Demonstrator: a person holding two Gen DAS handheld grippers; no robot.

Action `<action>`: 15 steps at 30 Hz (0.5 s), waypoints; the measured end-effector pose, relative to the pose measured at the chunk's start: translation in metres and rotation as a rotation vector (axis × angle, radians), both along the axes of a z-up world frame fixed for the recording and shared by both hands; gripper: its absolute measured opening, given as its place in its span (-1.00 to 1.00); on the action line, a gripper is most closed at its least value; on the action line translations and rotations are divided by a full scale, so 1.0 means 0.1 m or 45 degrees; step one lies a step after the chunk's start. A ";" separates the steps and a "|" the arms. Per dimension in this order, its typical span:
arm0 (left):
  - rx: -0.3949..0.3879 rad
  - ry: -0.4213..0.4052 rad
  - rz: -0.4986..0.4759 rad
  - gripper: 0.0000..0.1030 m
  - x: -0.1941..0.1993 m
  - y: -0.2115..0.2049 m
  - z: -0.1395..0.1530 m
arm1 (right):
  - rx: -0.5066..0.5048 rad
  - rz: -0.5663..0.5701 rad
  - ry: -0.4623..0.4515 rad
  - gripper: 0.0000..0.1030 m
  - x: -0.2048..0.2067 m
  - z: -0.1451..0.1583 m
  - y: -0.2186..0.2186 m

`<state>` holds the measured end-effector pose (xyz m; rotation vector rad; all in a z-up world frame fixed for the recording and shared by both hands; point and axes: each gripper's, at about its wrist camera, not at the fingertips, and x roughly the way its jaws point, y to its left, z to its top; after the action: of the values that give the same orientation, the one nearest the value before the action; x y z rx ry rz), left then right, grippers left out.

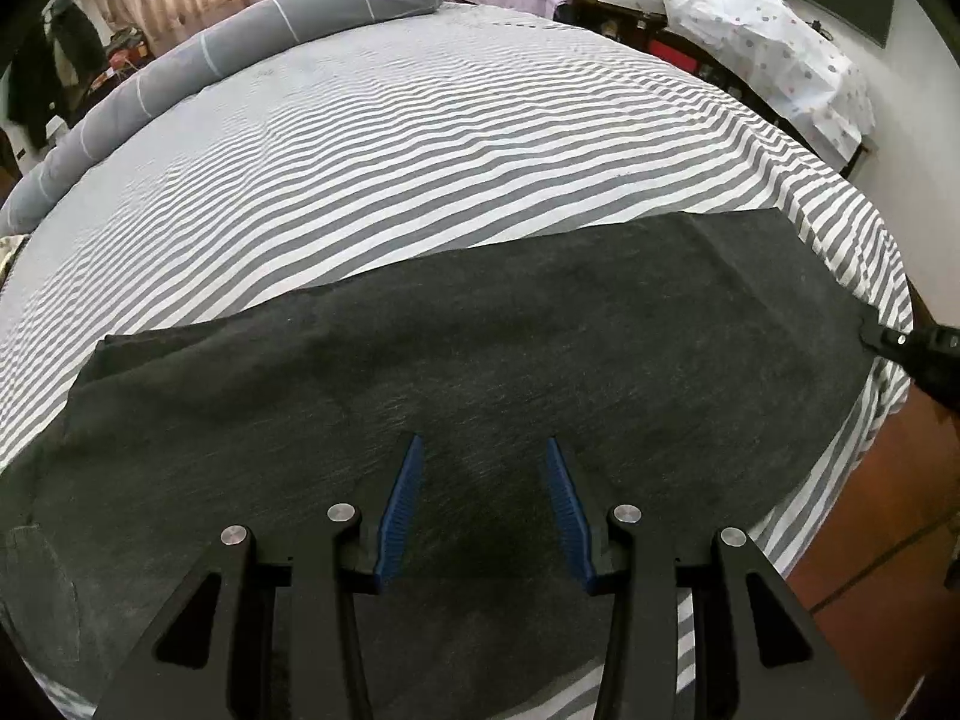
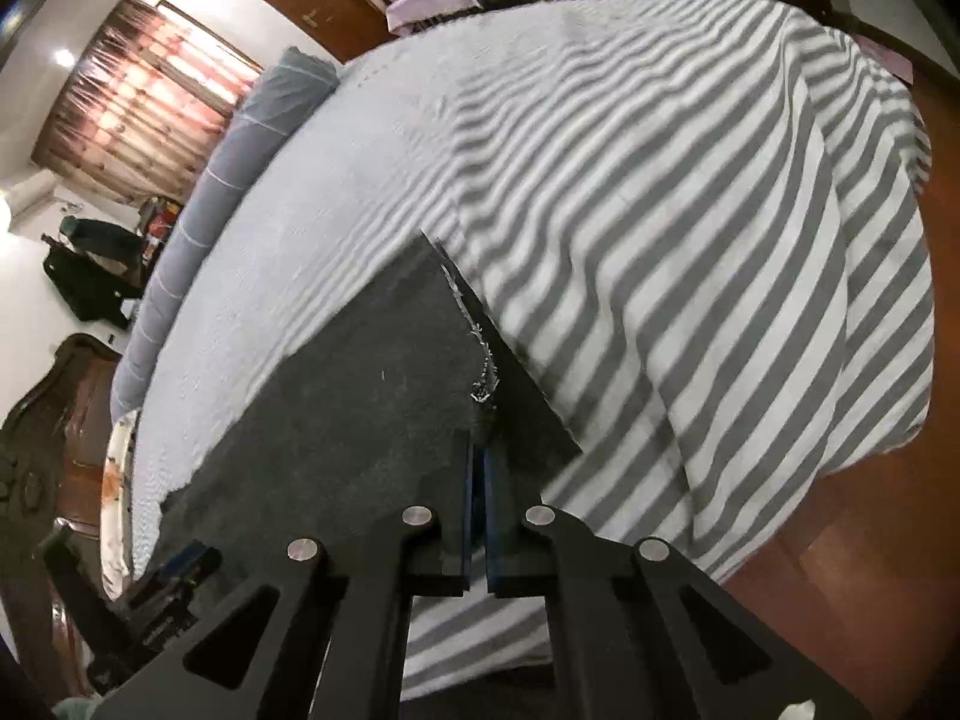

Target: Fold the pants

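Dark grey pants [image 1: 480, 330] lie flat across the near edge of a bed with a grey-and-white striped sheet [image 1: 420, 150]. My left gripper [image 1: 483, 441] hovers over their middle, blue pads apart and nothing pinched between them. At the pants' right end, my right gripper [image 1: 882, 339] reaches in from the side. In the right wrist view the right gripper [image 2: 480, 450] is shut, its pads pressed together on the edge of the pants [image 2: 360, 372] near a frayed seam. The left gripper [image 2: 180, 576] shows dimly at lower left.
A long grey bolster [image 1: 240, 42] lies along the far left side of the bed. A low bench under white dotted cloth [image 1: 768, 30] stands to the right. The sheet hangs over the bed's corner [image 2: 870, 300] above the brown floor [image 2: 870, 540].
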<state>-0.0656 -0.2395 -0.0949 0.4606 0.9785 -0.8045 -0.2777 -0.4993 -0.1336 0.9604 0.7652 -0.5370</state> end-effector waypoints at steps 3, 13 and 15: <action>0.048 -0.003 0.007 -0.15 0.00 0.04 -0.06 | 0.076 -0.027 0.037 -0.84 0.01 -0.16 -0.06; 0.054 -0.001 0.006 -0.14 -0.08 0.04 -0.08 | 0.133 -0.073 -0.054 -0.36 -0.42 -0.22 -0.01; 0.064 -0.002 -0.004 -0.14 -0.11 0.02 -0.08 | 0.141 -0.078 -0.103 -0.36 -0.45 -0.23 -0.02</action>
<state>-0.0769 -0.2374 -0.1030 0.5061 0.9986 -0.7838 -0.3222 -0.5014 -0.1571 1.1047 0.7004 -0.5096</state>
